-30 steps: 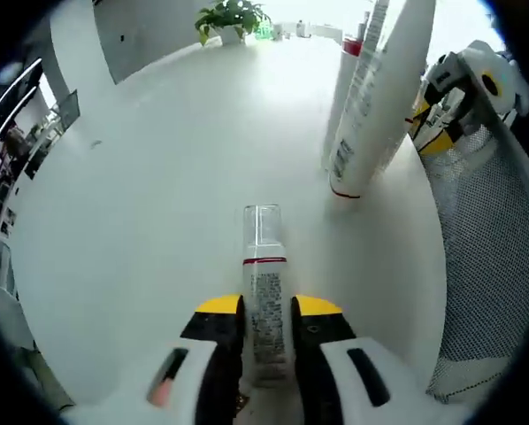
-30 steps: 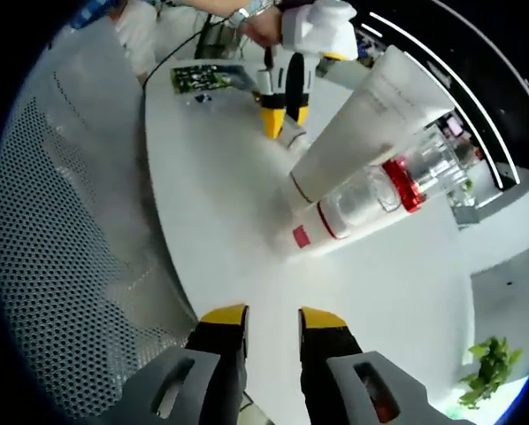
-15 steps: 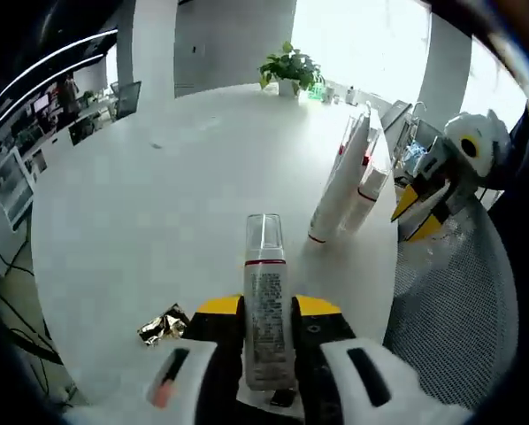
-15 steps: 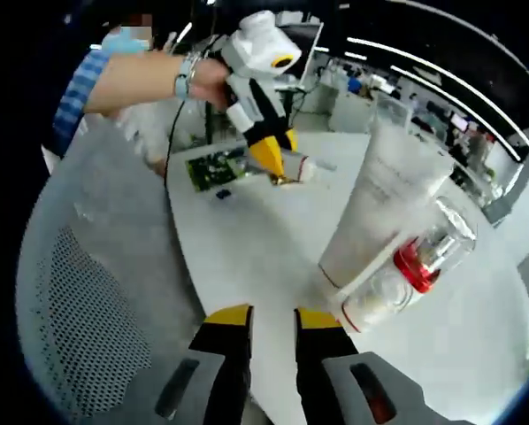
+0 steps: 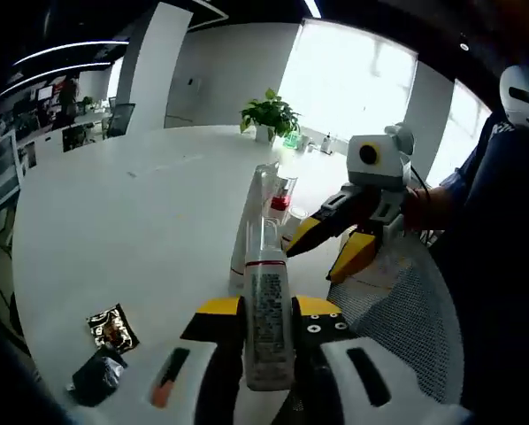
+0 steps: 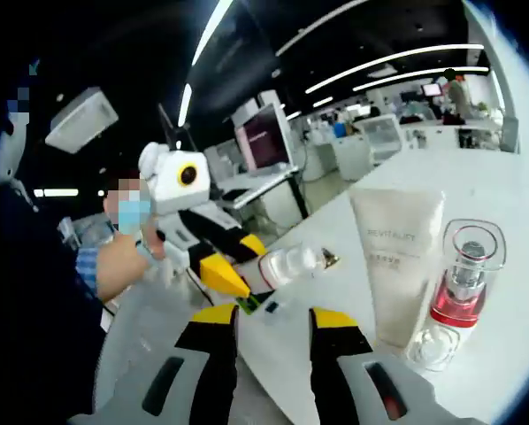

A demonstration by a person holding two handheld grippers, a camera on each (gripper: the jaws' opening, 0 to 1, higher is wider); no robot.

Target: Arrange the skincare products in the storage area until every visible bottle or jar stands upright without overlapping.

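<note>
My left gripper [image 5: 267,306] is shut on a slim labelled bottle [image 5: 266,305] with a red band and a clear cap, held off the white table [image 5: 132,221]. Just beyond it stand a white tube [image 6: 395,257] and a clear bottle with a red collar [image 6: 460,285], side by side and upright. My right gripper [image 6: 272,317] is open with nothing between its fingers. In the left gripper view the right gripper [image 5: 313,263] reaches in from the right, close to the held bottle's cap. In the right gripper view the left gripper [image 6: 247,279] holds the slim bottle [image 6: 291,263].
A foil wrapper [image 5: 112,328] and a dark scrap [image 5: 96,376] lie near the table's edge. A mesh chair [image 5: 397,310] stands close by the table. A potted plant [image 5: 269,111] sits at the far side. A person's hand [image 6: 127,261] holds the left gripper.
The left gripper has risen from the table with the slim bottle still in it. Both cameras have tilted up to level. The right gripper now sits closer to the held bottle.
</note>
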